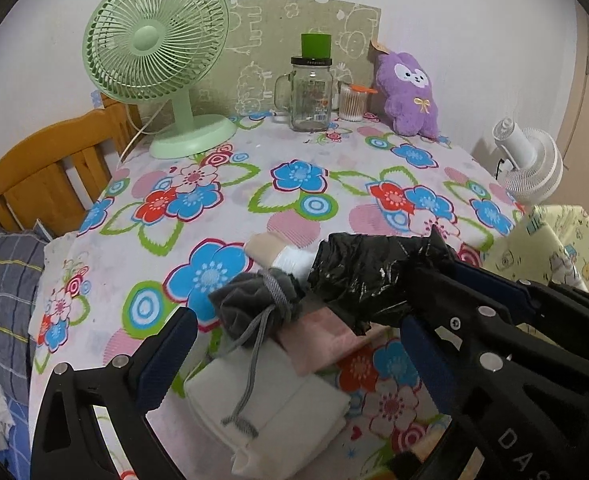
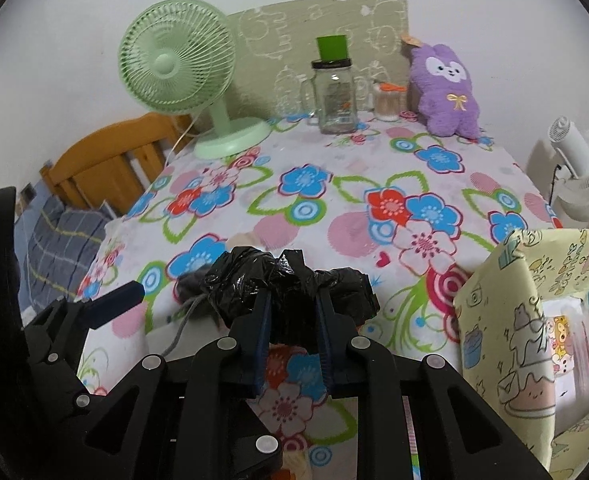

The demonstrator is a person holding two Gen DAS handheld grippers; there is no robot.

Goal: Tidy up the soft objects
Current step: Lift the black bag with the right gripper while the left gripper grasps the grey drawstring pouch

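Hovering wide open, the left gripper (image 1: 294, 344) is straddling a grey drawstring velvet pouch (image 1: 254, 306) lying on folded white cloth (image 1: 270, 408). Rightward, the right gripper (image 2: 292, 314) is pinching a crumpled black plastic bag (image 2: 290, 288) mid-bundle above the floral tablecloth (image 2: 334, 208); it is looking light, squashy and slippery.

The right hand-held gripper (image 2: 292, 336) pinches a crumpled black plastic bag (image 2: 290, 288) above the flowered bench (image 2: 334, 208). The left hand-held gripper (image 2: 114, 304) sits to its left, a yellow patterned box (image 2: 534, 320) to its right.
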